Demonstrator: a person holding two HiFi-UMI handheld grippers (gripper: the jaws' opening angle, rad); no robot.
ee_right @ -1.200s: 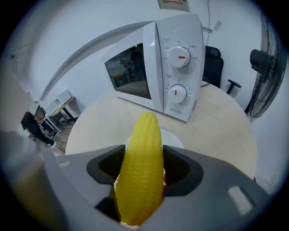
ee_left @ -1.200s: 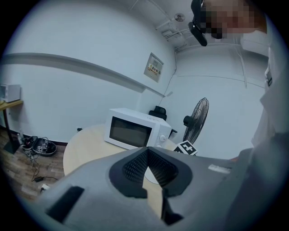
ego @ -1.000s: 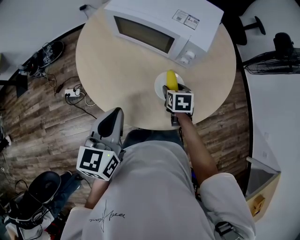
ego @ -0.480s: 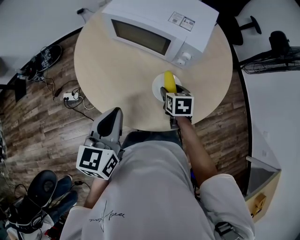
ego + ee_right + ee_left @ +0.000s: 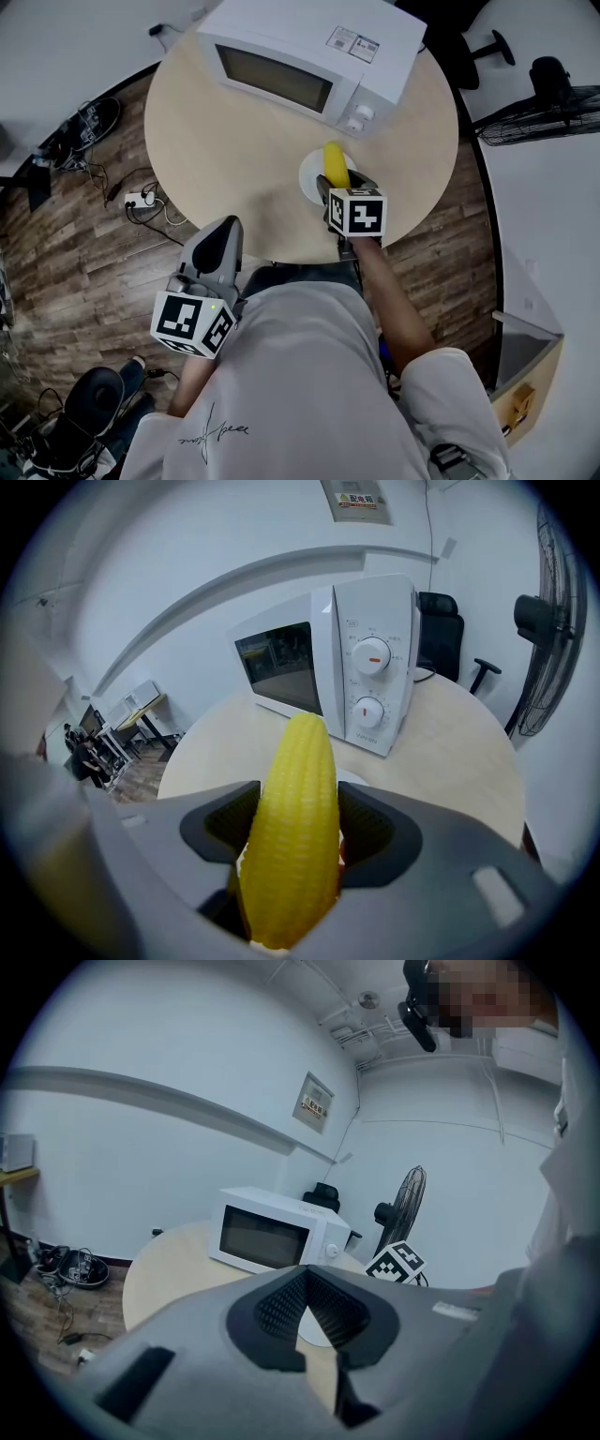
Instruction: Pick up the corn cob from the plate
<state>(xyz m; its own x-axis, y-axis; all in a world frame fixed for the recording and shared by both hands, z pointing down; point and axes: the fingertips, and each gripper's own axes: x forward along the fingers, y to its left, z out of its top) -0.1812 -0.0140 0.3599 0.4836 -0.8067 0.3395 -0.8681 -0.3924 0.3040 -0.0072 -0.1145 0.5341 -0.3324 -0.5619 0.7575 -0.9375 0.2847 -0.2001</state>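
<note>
Standing by the round bench (image 5: pixel 216 141) I count one white microwave (image 5: pixel 309 47) at its 12 o'clock edge, one small white plate (image 5: pixel 309 178) toward 5 o'clock of the bench's middle, and one yellow corn cob (image 5: pixel 295 827). There are two hand-held grippers, each with a cube of black-and-white square markers. The right hand-held gripper (image 5: pixel 339 187) pinches the corn cob, one dark pad on each side of it. The cob sits over the plate with its tip aimed at 12 o'clock toward the microwave. I cannot tell whether its lower end touches the plate. The left hand-held gripper (image 5: pixel 306 1274) is held off the bench at its 7 o'clock side, its pads pressed together at the tips with nothing between them. The microwave has two round dials (image 5: pixel 371 656), one above the other, each with small print around it too fine to read. One sticker (image 5: pixel 353 42) lies on its top, and one sign (image 5: pixel 354 499) hangs on the wall behind; neither is legible. The person's grey shirt (image 5: pixel 300 375) carries a line of script I cannot make out. Beyond the bench there is one fan (image 5: pixel 553 108) at 3 o'clock, one office chair (image 5: pixel 487 52) near 1 o'clock, and one power strip (image 5: pixel 141 199) on the floor at 8 o'clock.
</note>
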